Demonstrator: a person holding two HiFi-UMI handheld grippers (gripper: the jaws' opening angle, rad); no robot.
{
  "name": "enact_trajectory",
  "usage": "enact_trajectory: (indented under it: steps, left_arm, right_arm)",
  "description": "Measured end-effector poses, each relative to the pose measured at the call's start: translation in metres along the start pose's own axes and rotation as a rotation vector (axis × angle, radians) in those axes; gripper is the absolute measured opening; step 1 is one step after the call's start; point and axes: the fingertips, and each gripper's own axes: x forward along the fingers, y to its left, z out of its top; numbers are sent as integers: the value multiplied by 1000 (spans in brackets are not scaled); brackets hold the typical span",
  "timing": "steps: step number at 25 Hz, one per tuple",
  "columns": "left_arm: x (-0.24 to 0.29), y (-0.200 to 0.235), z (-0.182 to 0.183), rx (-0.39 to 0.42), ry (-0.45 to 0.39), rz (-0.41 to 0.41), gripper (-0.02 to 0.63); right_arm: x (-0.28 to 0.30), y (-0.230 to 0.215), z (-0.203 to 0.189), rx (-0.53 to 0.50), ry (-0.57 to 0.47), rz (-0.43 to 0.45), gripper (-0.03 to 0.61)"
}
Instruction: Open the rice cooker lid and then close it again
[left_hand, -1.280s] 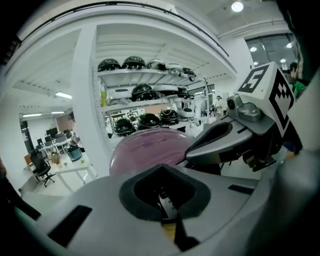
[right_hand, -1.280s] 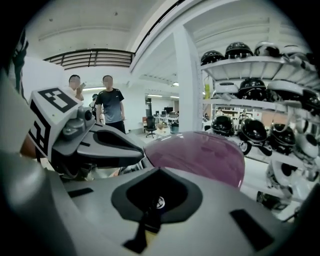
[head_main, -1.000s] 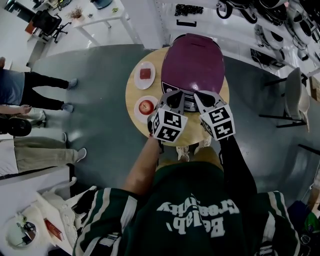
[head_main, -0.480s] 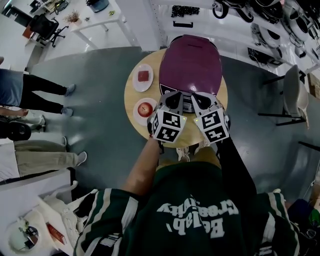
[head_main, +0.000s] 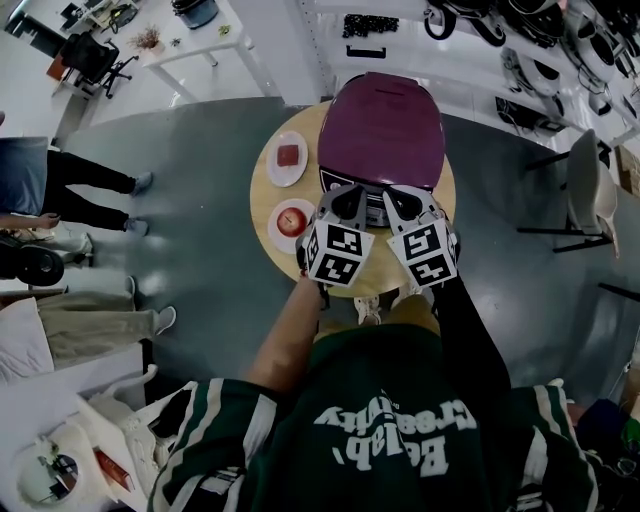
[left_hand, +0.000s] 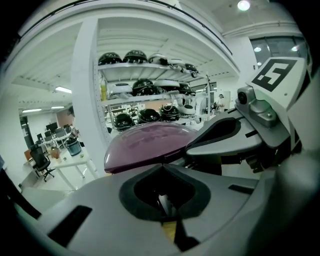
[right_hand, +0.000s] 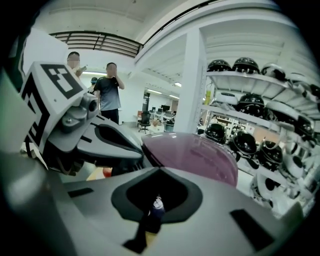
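Rice cooker lid (head_main: 382, 130) is sitting shut while left gripper (head_main: 347, 195) and right gripper (head_main: 402, 197), jaws together on nothing, are hovering at its near edge, probably needing a push there next to pop it open.

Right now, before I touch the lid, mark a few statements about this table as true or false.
1. The rice cooker lid is down. True.
2. The left gripper and the right gripper are at the cooker's far edge. False: both are at its front edge, nearest the person.
3. A far plate and a near plate lie on the table to the left of the cooker. True.
4. The left gripper's jaws are wide apart. False: its own view shows them together.
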Motion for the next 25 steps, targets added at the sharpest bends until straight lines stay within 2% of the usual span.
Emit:
enact_trajectory:
  steps: [12,25]
  left_arm:
    - [-9,8,14,-2,-57,21,0]
    - [-13,14,26,5,-79,31,0]
  right_arm:
    - [-13,-5,17,55,-115,-28,5]
    - [-18,-18,22,100,-147,-40,5]
